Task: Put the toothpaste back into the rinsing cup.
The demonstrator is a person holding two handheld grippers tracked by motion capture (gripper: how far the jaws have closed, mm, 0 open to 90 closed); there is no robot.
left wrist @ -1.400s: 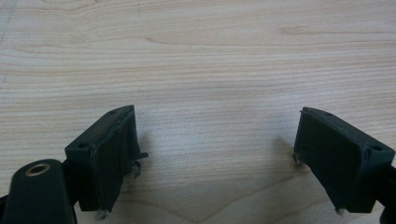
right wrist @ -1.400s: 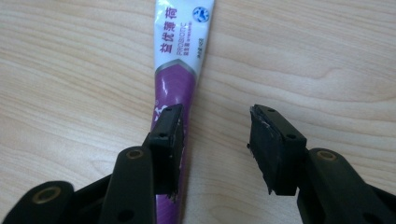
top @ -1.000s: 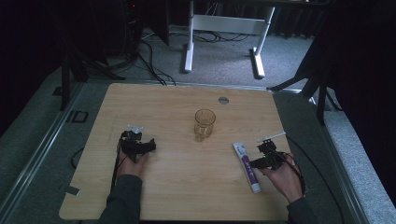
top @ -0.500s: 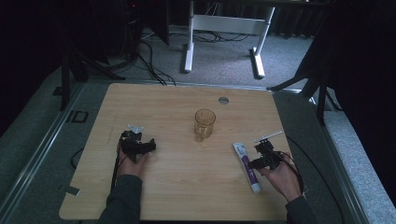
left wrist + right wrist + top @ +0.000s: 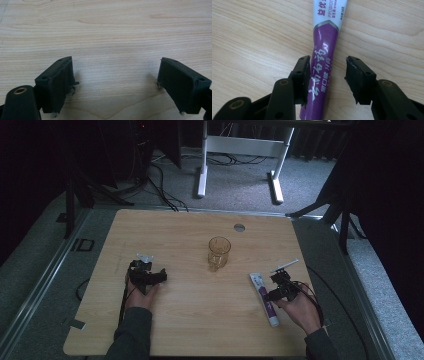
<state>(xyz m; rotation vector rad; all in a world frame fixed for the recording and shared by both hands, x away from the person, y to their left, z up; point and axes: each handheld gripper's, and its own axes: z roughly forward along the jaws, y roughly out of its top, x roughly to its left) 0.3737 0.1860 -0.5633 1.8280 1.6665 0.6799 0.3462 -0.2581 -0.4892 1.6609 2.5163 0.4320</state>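
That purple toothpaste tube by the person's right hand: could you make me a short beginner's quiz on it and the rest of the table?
1. True or false: the right tongs have the toothpaste tube between their open jaws.
2. What stands near the middle of the table? A) a glass cup B) a bowl C) a bottle
3. What lies between the jaws of the left tongs?

Key:
1. True; the tube lies flat on the wood, one jaw at its edge, the other apart from it.
2. A, the glass cup.
3. Nothing but bare wood; they stand open.
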